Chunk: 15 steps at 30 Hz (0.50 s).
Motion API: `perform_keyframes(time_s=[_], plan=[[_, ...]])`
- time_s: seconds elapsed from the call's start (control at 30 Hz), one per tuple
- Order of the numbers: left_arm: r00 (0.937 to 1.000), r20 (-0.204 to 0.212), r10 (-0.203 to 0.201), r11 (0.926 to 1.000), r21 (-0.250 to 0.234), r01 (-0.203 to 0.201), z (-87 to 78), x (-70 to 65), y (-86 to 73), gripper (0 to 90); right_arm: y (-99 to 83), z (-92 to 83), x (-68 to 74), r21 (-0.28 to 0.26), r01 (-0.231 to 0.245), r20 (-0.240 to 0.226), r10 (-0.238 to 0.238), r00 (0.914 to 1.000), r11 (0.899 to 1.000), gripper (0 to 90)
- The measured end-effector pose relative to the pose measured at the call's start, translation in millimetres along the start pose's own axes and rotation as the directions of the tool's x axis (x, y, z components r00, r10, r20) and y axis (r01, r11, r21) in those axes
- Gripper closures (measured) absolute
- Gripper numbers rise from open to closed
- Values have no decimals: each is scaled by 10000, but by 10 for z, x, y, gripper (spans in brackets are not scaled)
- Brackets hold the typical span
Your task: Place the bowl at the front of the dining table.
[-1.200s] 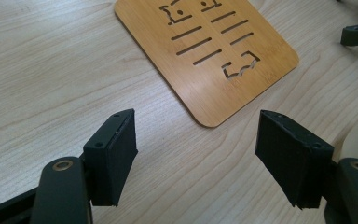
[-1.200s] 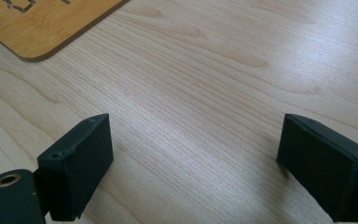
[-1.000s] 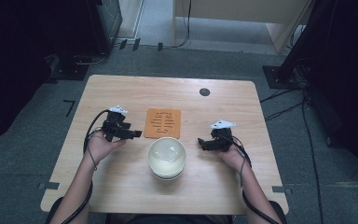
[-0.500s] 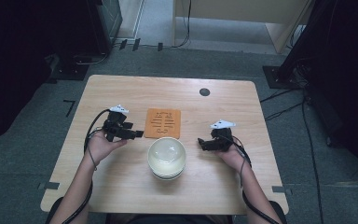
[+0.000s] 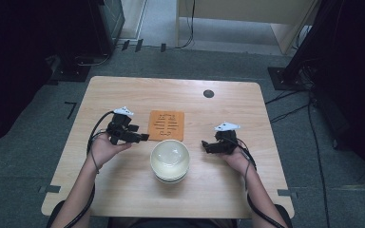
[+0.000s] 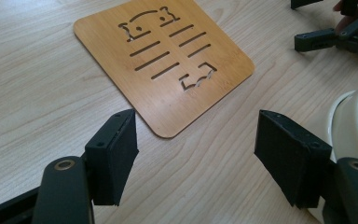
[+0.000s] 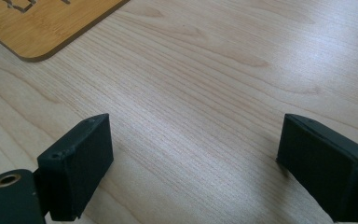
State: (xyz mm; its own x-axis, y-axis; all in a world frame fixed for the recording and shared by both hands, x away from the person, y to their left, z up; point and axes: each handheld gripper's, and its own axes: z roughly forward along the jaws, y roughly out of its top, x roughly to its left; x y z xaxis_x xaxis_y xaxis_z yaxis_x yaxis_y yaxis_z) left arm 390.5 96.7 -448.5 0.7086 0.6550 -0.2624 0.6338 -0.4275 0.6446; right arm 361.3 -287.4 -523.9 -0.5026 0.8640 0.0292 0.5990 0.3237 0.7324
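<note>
approach step: both claws, left claw (image 5: 145, 137) and right claw (image 5: 204, 145), hang released beside the stacked bowls (image 5: 170, 159) mid-counter, near its front edge. next, i judge: close in on the rim.

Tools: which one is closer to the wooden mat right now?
The left tool. Its tips sit just off the mat, beside its left edge, while the right tool rests farther off, past the bowls.

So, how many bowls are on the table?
At least 2: white bowls stacked at the table's middle, near the wooden mat; more could be hidden inside the stack.
</note>
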Motion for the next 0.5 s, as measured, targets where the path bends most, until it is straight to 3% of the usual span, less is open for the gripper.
perform_keyframes(time_s=[0.2,0.5], plan=[[9998,11,197,9998,25,-197,9,-28,1,292,0,0,0,2,-2,0,2,10000,10000,96],[9998,155,142,9998,109,-144,11,-59,16,294,0,0,0,0,2,0,-2,10000,10000,96]])
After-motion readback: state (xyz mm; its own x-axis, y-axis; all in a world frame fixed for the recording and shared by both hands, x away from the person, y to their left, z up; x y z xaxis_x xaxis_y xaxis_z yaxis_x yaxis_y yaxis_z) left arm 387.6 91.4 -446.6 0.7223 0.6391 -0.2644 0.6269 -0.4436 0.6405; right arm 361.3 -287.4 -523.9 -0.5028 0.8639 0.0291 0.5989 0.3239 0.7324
